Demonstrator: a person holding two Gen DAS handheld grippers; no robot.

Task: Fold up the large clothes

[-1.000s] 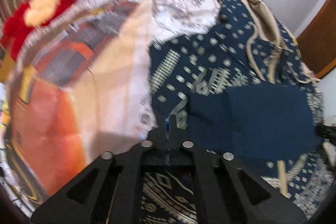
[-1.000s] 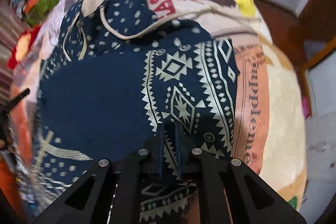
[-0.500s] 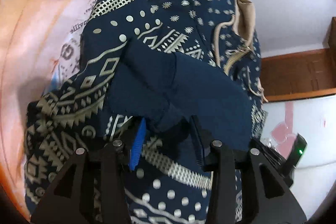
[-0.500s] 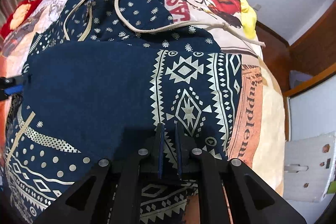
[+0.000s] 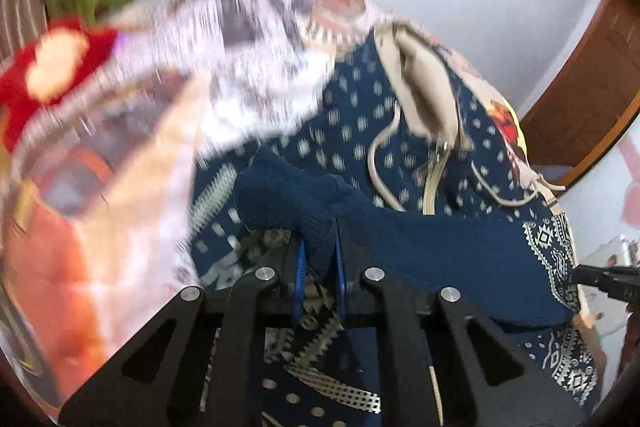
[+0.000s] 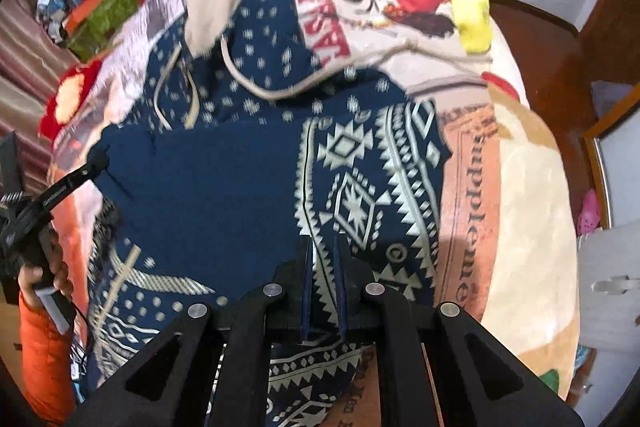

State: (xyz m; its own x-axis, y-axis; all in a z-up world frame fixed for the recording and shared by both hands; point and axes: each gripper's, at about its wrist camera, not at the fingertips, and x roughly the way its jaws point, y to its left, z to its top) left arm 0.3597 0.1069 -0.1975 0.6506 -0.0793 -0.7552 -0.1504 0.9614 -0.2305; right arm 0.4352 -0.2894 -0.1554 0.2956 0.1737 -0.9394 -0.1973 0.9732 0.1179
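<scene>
The navy patterned hoodie (image 6: 248, 195) was spread on the printed blanket (image 6: 520, 211), its folded band stretched crosswise between the left gripper (image 5: 319, 259) and right gripper (image 6: 322, 279), each nearly closed on an end.

Your hoodie (image 6: 224, 187) lies on the blanket (image 6: 520, 211) covering the bed, hood (image 6: 216, 11) farthest from you, left gripper (image 5: 318, 259) at its left edge, right gripper (image 6: 322, 267) at its near hem.

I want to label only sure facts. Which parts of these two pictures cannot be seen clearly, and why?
- Left wrist view: the blanket and the red toy are smeared by motion blur.
- Left wrist view: the right gripper is cut off by the edge.
- Right wrist view: the hoodie hem is hidden under the right gripper's body.
- Right wrist view: the left gripper tips are too small to show how they hold the cloth.
</scene>
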